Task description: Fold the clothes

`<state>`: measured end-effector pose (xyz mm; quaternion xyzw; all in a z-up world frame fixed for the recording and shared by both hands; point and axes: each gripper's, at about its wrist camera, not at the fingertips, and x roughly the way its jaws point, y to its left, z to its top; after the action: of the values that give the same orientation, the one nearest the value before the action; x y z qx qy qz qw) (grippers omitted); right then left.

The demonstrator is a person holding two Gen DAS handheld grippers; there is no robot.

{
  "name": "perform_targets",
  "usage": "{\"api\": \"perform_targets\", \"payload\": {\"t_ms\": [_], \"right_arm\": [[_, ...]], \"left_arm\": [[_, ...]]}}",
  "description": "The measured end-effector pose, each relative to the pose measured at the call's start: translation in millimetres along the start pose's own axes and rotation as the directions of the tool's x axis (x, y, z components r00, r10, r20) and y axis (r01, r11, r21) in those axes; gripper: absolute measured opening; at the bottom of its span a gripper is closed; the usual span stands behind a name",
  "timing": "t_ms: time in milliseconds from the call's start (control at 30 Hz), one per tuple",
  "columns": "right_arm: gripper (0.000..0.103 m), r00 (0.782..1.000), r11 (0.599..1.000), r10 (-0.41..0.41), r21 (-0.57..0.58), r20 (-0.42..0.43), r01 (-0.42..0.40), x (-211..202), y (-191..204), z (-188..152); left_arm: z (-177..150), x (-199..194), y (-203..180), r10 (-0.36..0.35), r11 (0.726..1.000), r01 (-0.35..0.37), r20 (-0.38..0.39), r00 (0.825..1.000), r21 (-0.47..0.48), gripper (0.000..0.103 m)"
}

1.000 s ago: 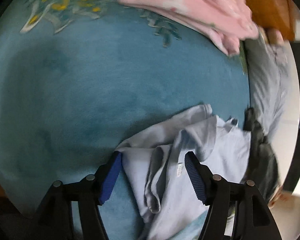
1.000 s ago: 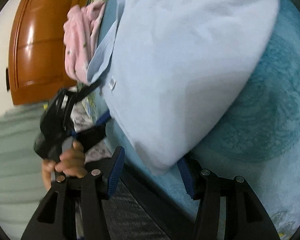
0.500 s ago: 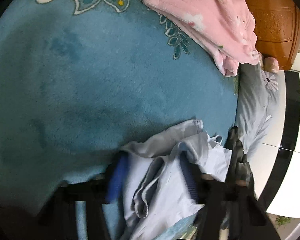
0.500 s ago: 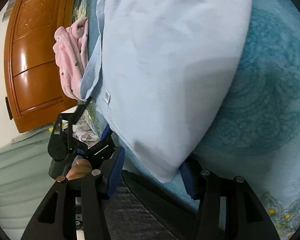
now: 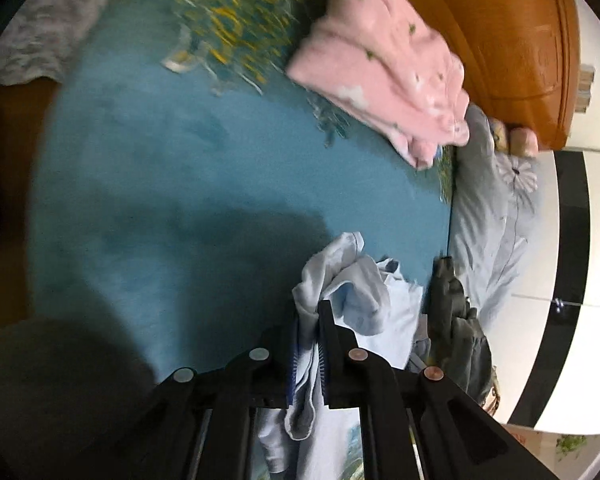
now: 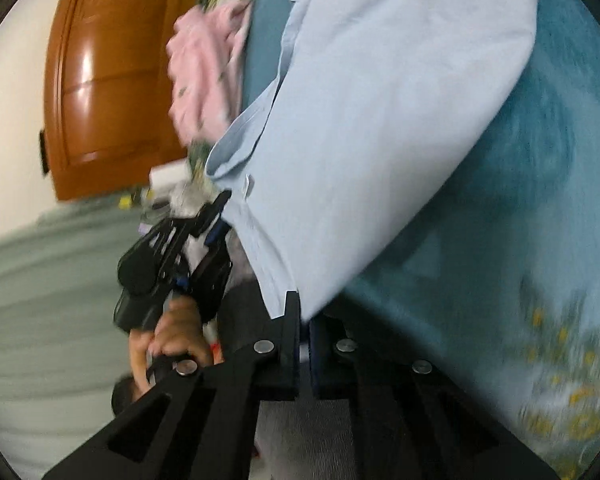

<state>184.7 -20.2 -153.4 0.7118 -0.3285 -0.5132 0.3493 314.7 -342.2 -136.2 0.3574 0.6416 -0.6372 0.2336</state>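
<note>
Shirt [image 6: 380, 120]: one, pale blue, lay at the bed's [image 5: 220, 184] near edge.
Left tool [image 5: 309, 344]: closing, pinching bunched shirt cloth.
Right tool [image 6: 305, 334]: clenched on the shirt's hem corner.
Technique: likely best to keep both tools level, cloth taut.
Pink garment [image 5: 380, 64]: one, near the headboard.

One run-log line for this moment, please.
left gripper: closing, shirt between pads | right gripper: shut on shirt | pink garment: on bed, untouched

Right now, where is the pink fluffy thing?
The pink garment lies at the top right of the left wrist view, on the teal blanket, beside the wooden headboard.
</note>
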Motion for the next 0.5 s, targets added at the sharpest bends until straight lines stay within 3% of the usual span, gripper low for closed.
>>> {"api": "perform_targets", "payload": {"t_ms": [100, 267, 367, 500], "right_arm": [[0.003, 0.998, 0.998, 0.056, 0.043, -0.016, -0.056, -2, -10, -14], [0.002, 0.982, 0.979, 0.152, 0.117, 0.114, -0.165, -33, -33, 5], [0.002, 0.970, 0.979, 0.154, 0.102, 0.189, -0.175, -60, -37, 19], [0.006, 0.973, 0.974, 0.171, 0.124, 0.154, -0.191, -61, -45, 28]], "left_arm": [[-1, -12, -10, 0.008, 1.000, -0.008, 0.015, 1.000, 0.029, 0.009], [-10, 6, -53, 0.014, 0.996, -0.012, -0.016, 1.000, 0.092, 0.009], [-15, 17, -76, 0.004, 0.995, 0.001, -0.047, 0.999, 0.104, 0.009], [-23, 30, -114, 0.017, 0.988, -0.007, -0.061, 0.998, 0.153, 0.009]]}}
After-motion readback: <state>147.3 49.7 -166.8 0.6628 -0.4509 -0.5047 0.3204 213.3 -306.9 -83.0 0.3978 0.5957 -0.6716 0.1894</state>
